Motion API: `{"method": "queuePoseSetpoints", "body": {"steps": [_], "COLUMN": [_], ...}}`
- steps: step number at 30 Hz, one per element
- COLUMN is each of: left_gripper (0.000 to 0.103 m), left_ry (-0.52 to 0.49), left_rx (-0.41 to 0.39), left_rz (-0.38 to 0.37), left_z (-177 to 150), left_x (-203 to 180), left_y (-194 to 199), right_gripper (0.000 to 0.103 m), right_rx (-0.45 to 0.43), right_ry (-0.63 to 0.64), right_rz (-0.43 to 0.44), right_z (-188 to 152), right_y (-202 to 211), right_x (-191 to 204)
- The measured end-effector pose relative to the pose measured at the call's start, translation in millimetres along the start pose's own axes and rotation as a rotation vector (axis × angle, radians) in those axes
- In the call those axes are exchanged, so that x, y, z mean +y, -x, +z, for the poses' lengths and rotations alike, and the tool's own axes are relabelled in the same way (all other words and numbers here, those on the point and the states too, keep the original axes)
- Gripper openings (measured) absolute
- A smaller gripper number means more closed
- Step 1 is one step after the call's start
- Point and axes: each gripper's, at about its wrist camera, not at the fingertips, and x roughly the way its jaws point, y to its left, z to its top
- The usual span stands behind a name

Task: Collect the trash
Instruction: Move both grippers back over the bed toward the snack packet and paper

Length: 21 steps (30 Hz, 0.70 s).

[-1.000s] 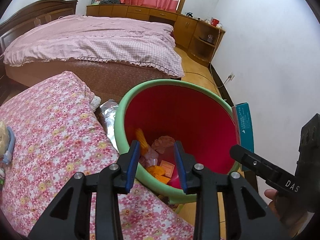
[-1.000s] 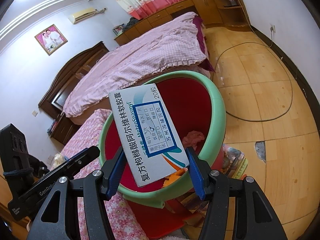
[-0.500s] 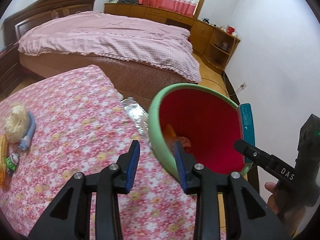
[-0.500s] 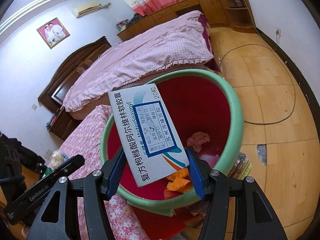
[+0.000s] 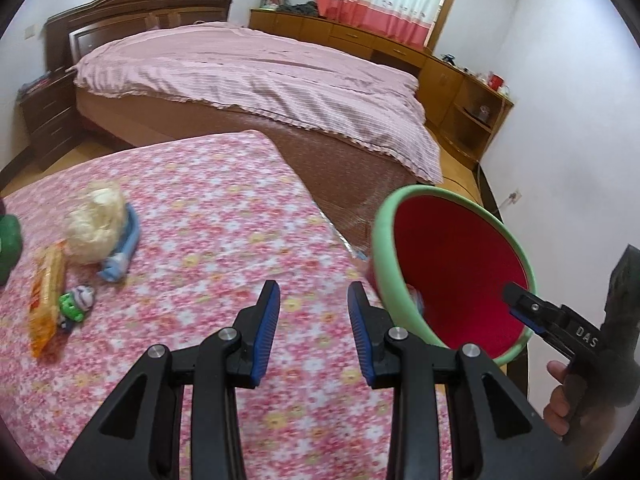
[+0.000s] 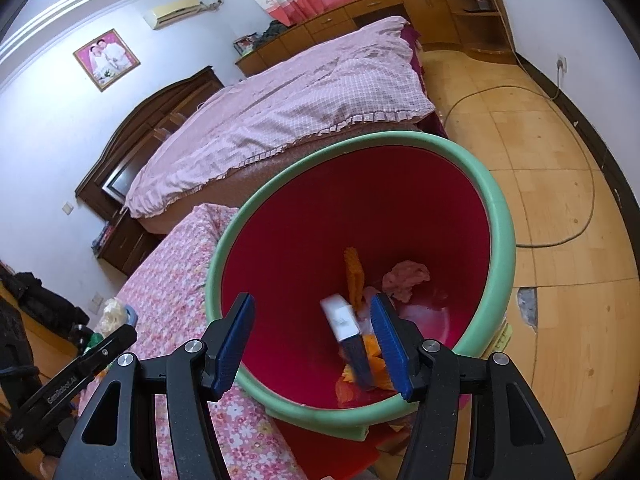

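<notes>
The white-and-blue cardboard medicine box is seen blurred inside the red plastic bin with the green rim, between the spread fingers of the right gripper and apparently clear of both pads, though the blur leaves contact with the right-hand pad unsettled. It seems to be dropping onto the orange scraps and pink crumpled tissue already in there. The left gripper is held part-open and empty over the pink floral counter, where the pale crumpled wad, orange snack wrapper and small green-and-white toy-like bit are left to collect. Risk: the bin could be clipped by either gripper; the loose wrapper could be pushed rather than pinched.
</notes>
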Motion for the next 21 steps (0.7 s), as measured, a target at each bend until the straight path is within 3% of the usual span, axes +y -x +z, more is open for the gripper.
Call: {"method": "queuePoseSetpoints", "body": {"steps": [10,21], "left_gripper": [0.035,0.035], "left_ry": [0.044,0.119], "left_rx": [-0.037,-0.050], "left_rz": [0.082,0.241], "left_z": [4,8], "left_x": [42,112], "left_y": [24,39], "right_gripper": [0.062,0.063], "right_rx": [-0.008,-0.019], "right_ry": [0.022,0.046], "right_rz": [0.009,0.005], "right_z": [-3,-6], "right_y": [7,5], "right_x": [16,35]}}
